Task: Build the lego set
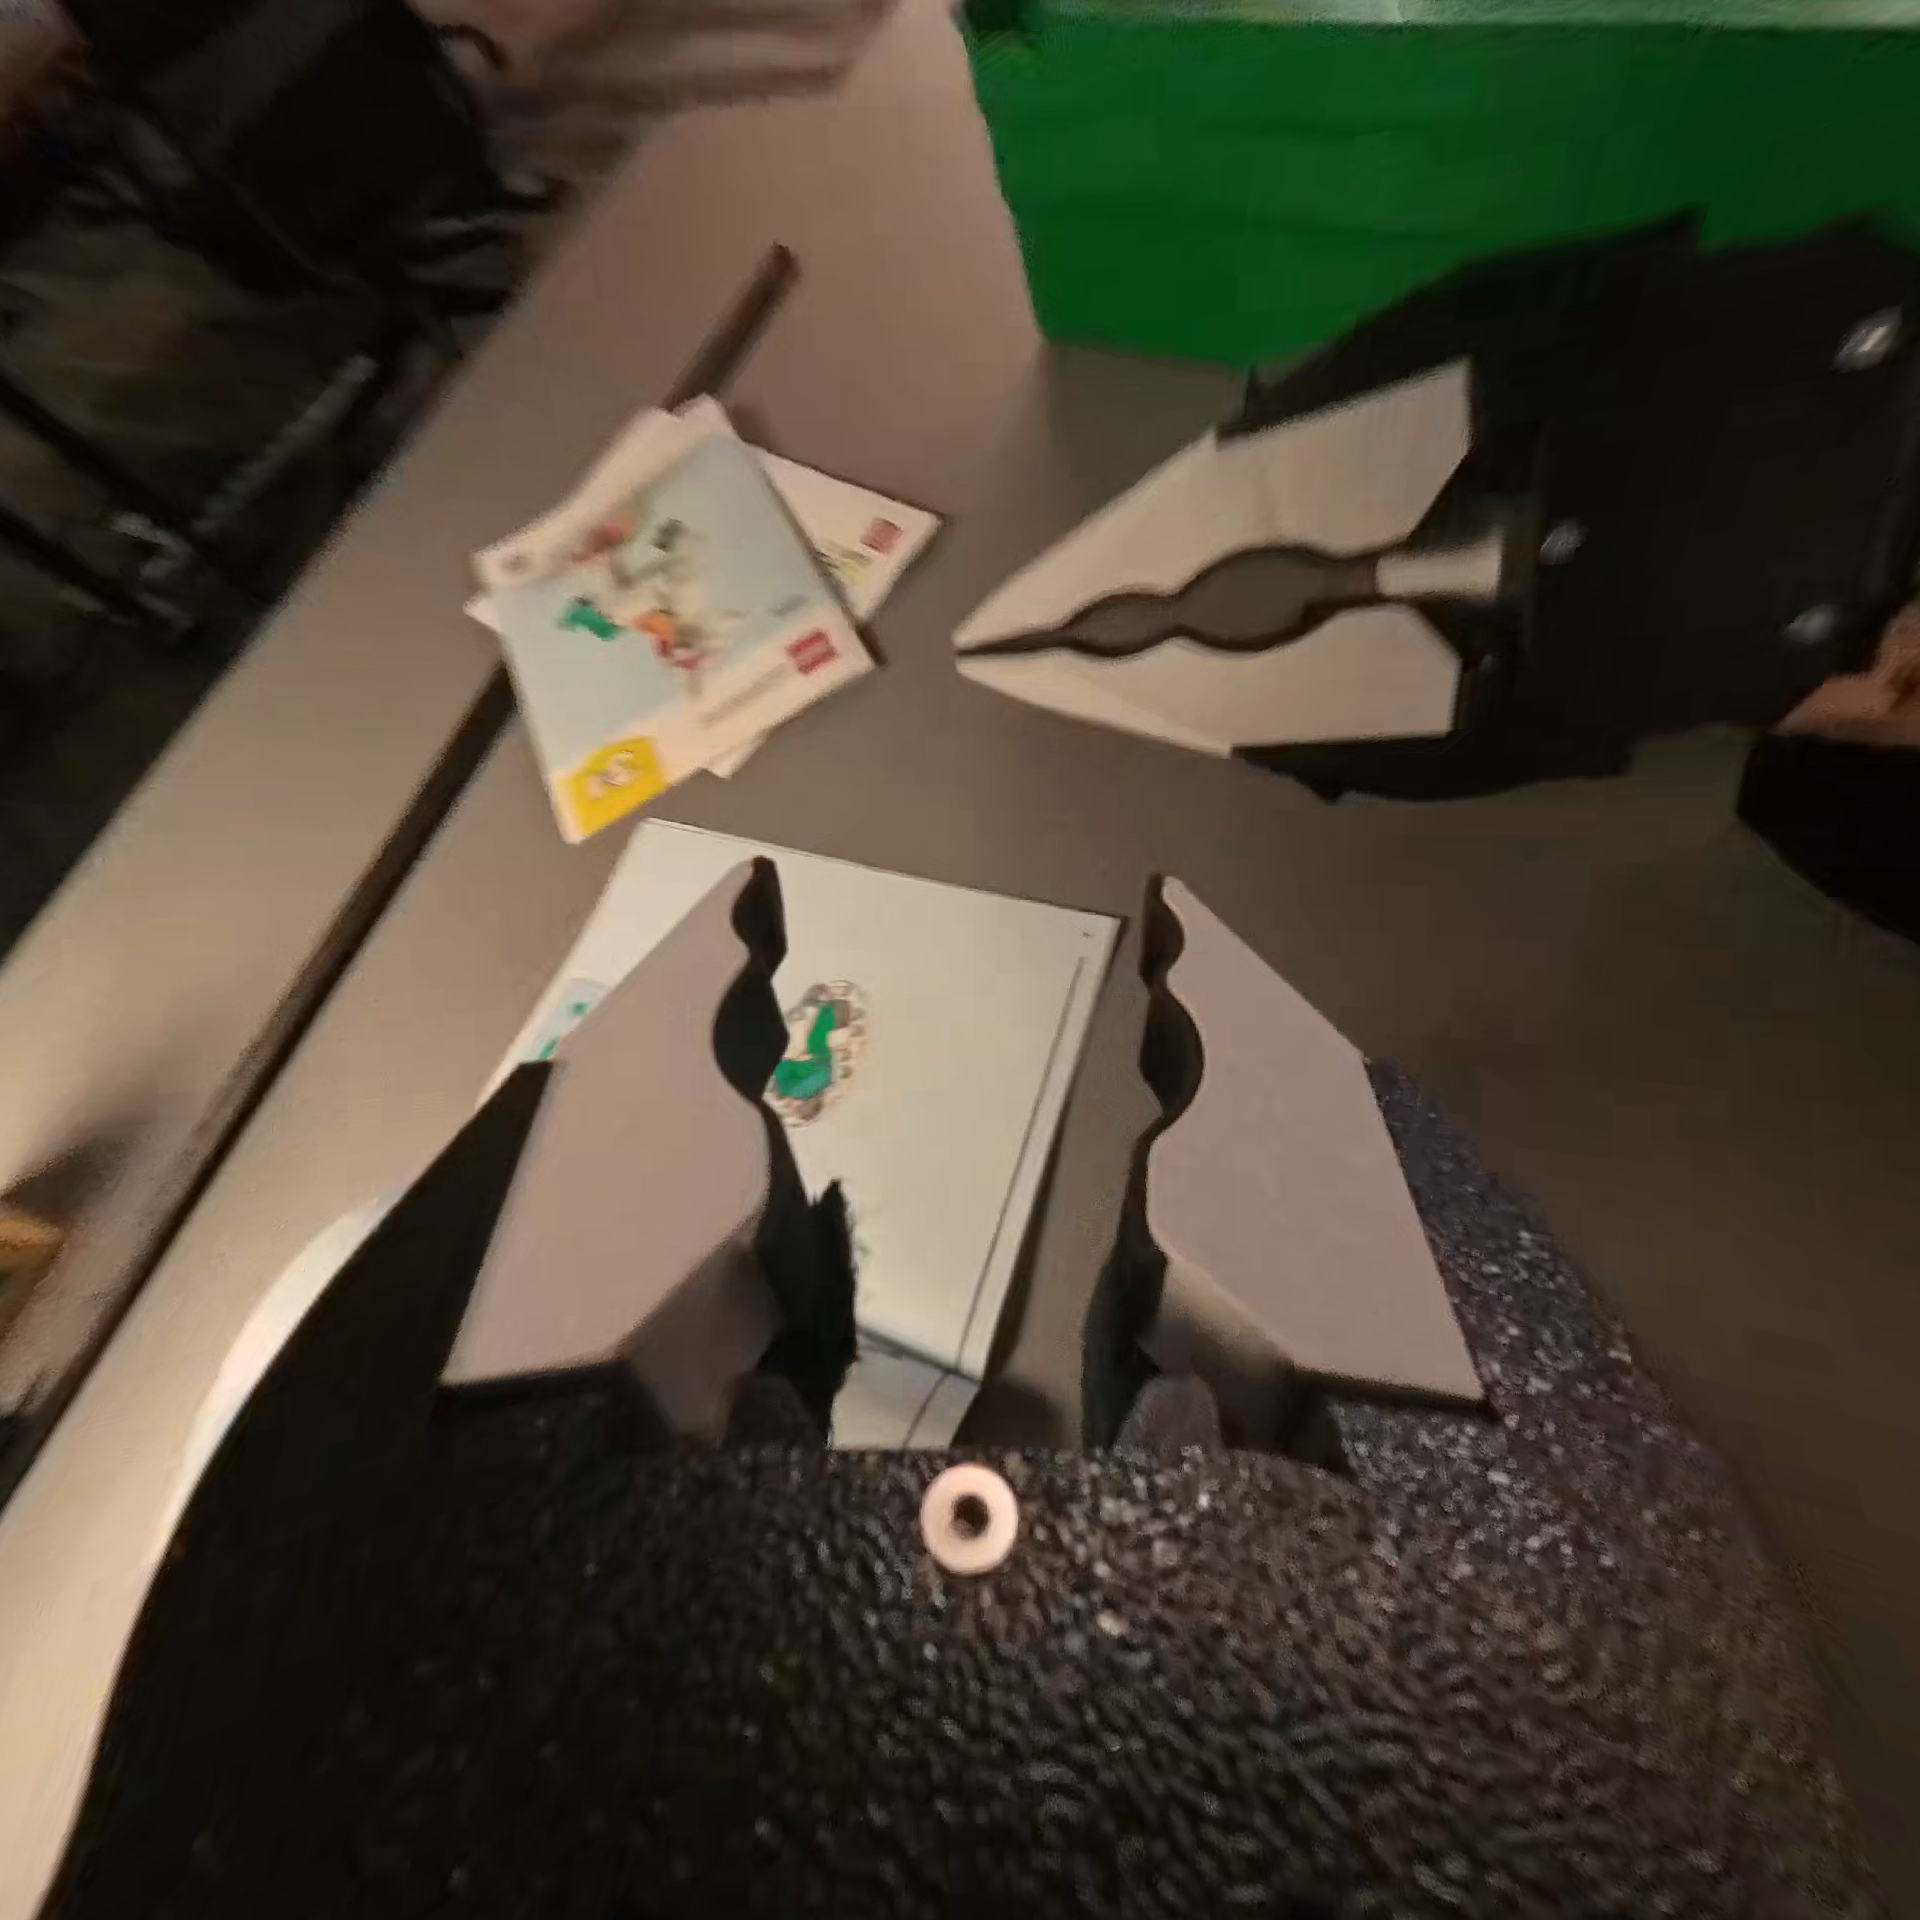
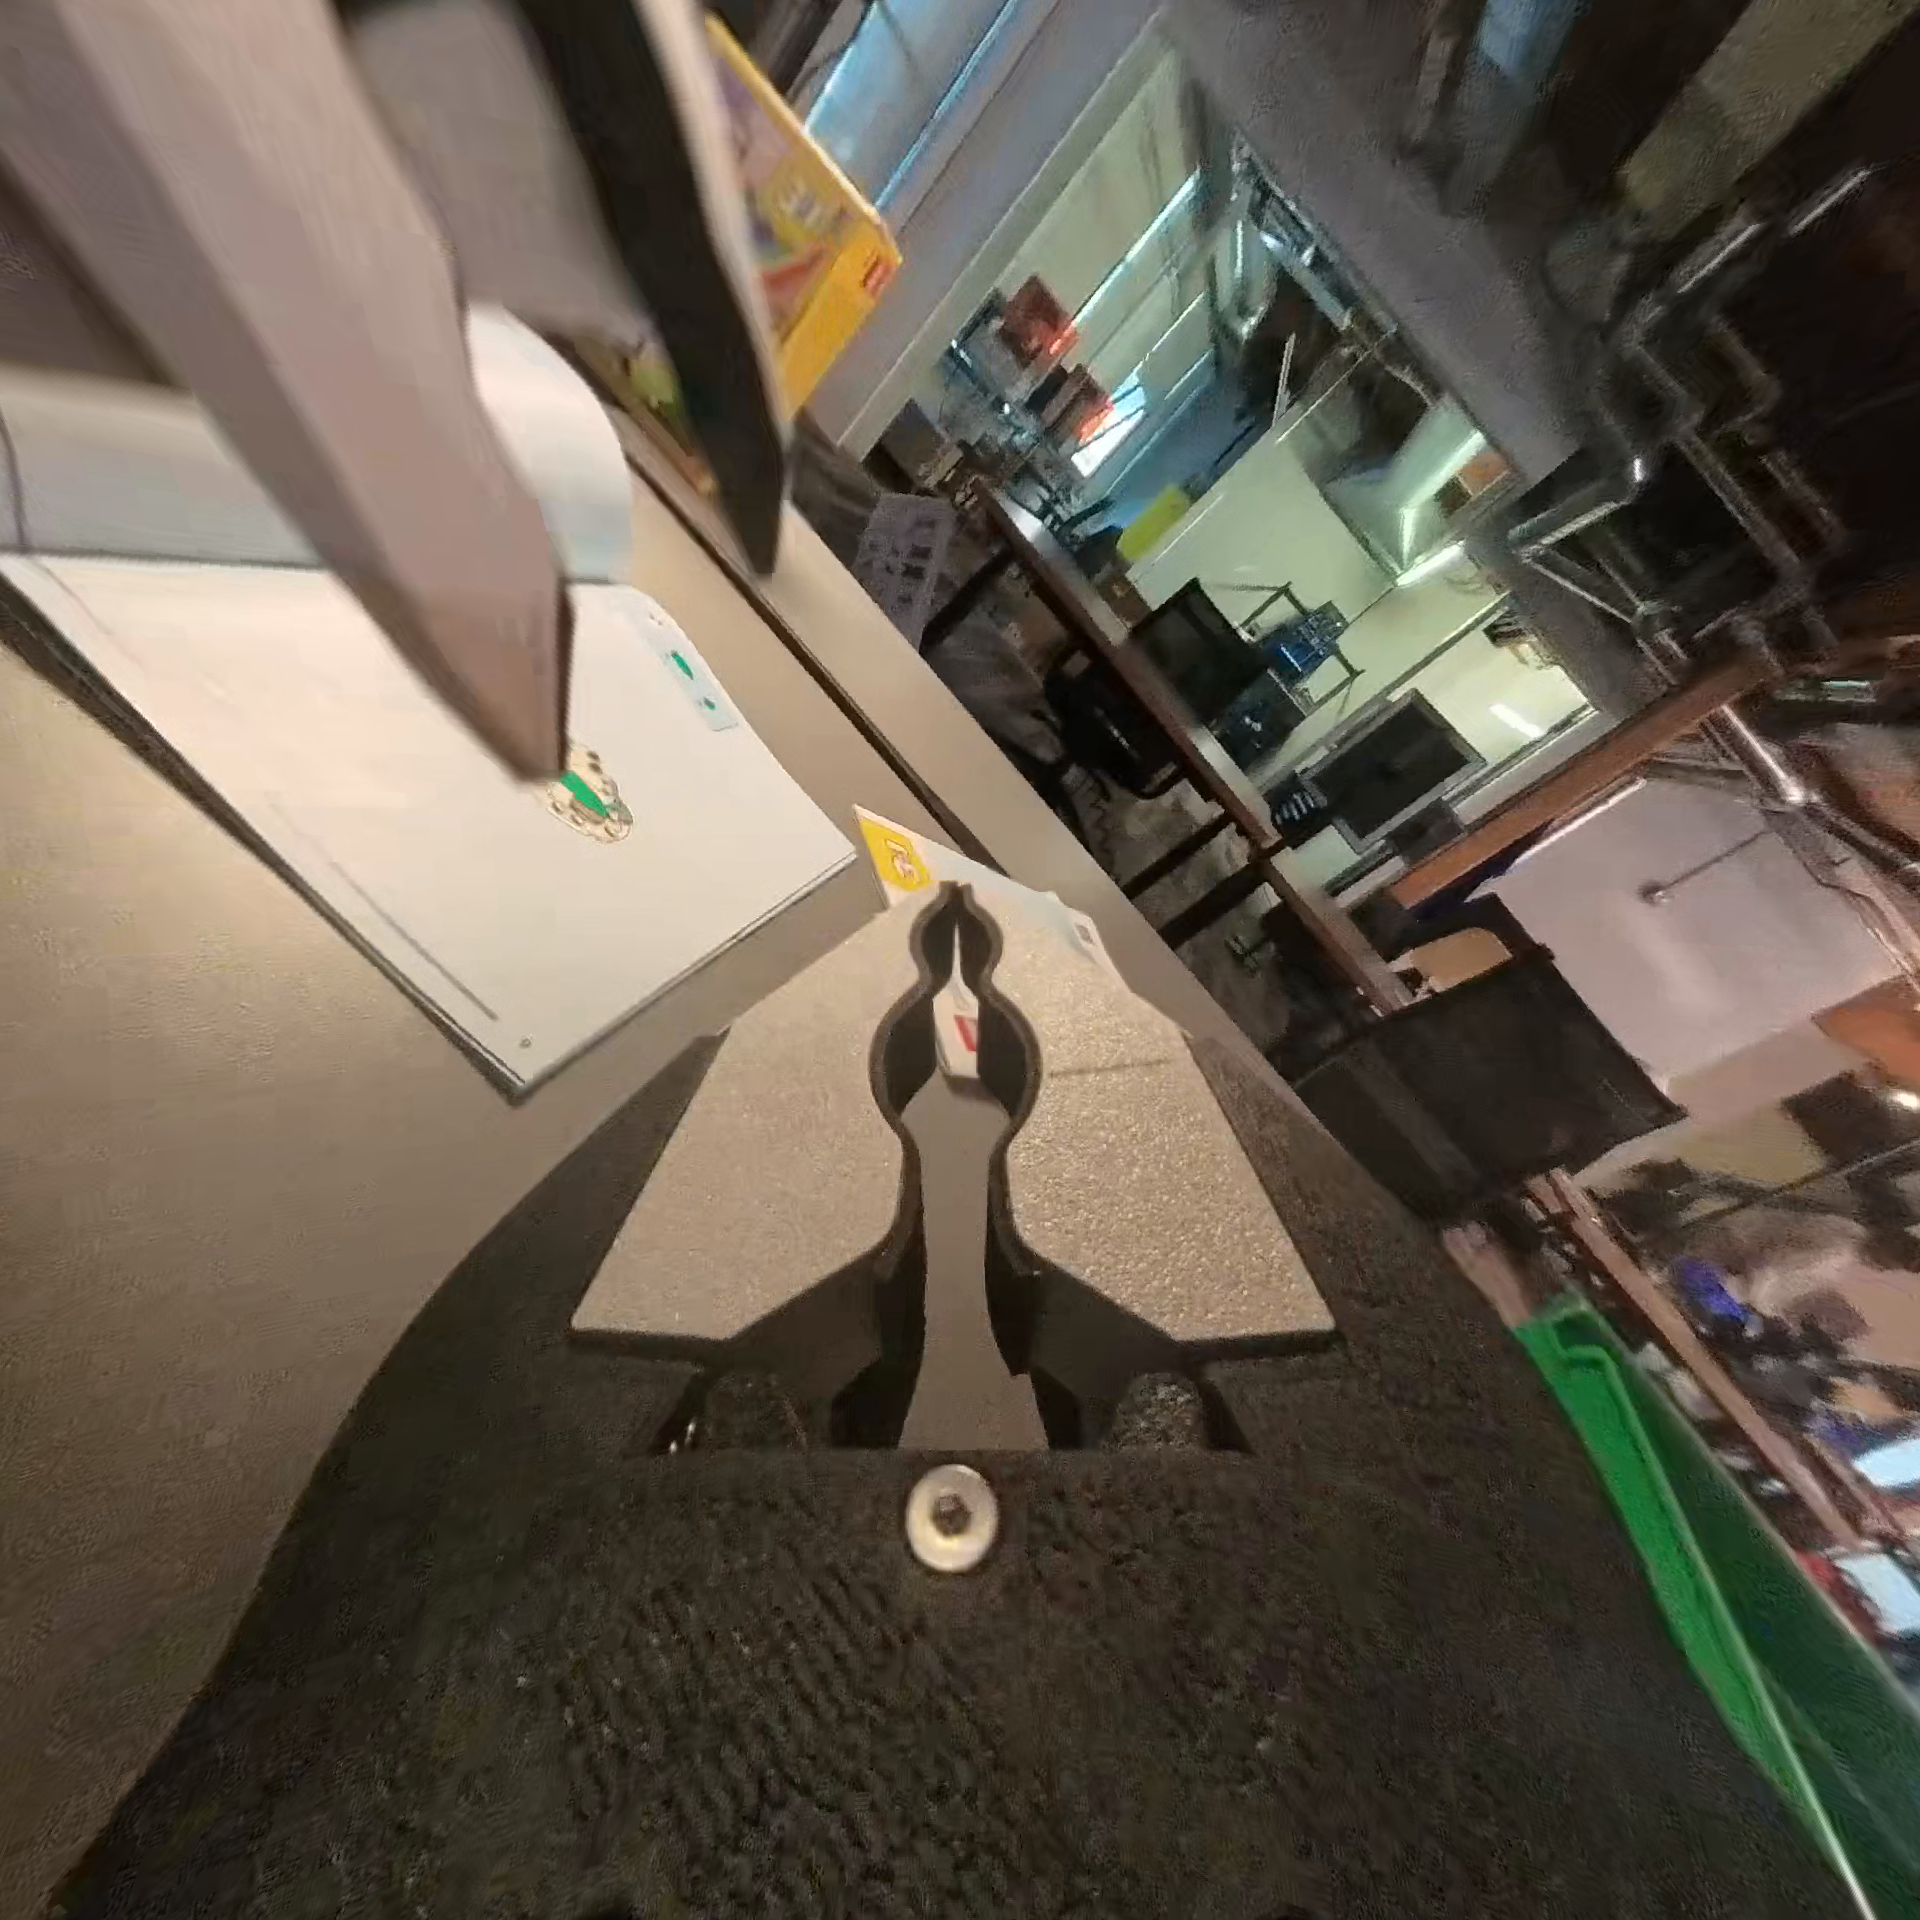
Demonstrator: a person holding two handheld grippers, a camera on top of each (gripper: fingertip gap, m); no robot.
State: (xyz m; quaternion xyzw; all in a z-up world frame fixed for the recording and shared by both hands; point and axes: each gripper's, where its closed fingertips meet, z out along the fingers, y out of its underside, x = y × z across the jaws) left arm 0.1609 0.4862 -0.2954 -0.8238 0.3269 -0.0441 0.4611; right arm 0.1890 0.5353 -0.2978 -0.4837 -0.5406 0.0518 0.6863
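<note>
Left gripper [image 1: 961, 883]: hovered over the open instruction booklet [image 1: 956, 1091] on the grey table [image 1: 1455, 1039], its two grey fingers spread wide apart — released, with nothing between them.
Right gripper [image 1: 961, 649]: entered the left wrist view from 3 o'clock, fingertips pressed together at the tip — clenched, though the frames showed nothing gripped between them.
Right gripper, own view [image 2: 954, 894]: tips met at 12 o'clock of its own body, pointing at the stack of small booklets [image 2: 904, 857].
Open instruction booklet [image 2: 468, 831]: lay flat at 10 o'clock in the right wrist view, a green-and-white printed figure near the page's middle; one left finger [image 2: 416, 468] hung just above that figure.
Stack of small booklets [image 1: 665, 613]: rested at 11 o'clock from the left gripper, just beyond the open booklet's far edge.
Green bin [image 1: 1403, 177]: stood at 1 o'clock on the table, well behind the right gripper.
Yellow box [image 2: 821, 260]: sat at the table's far edge, at 12 o'clock in the right wrist view — blurred.
Lego pieces: none could be made out in either view.
</note>
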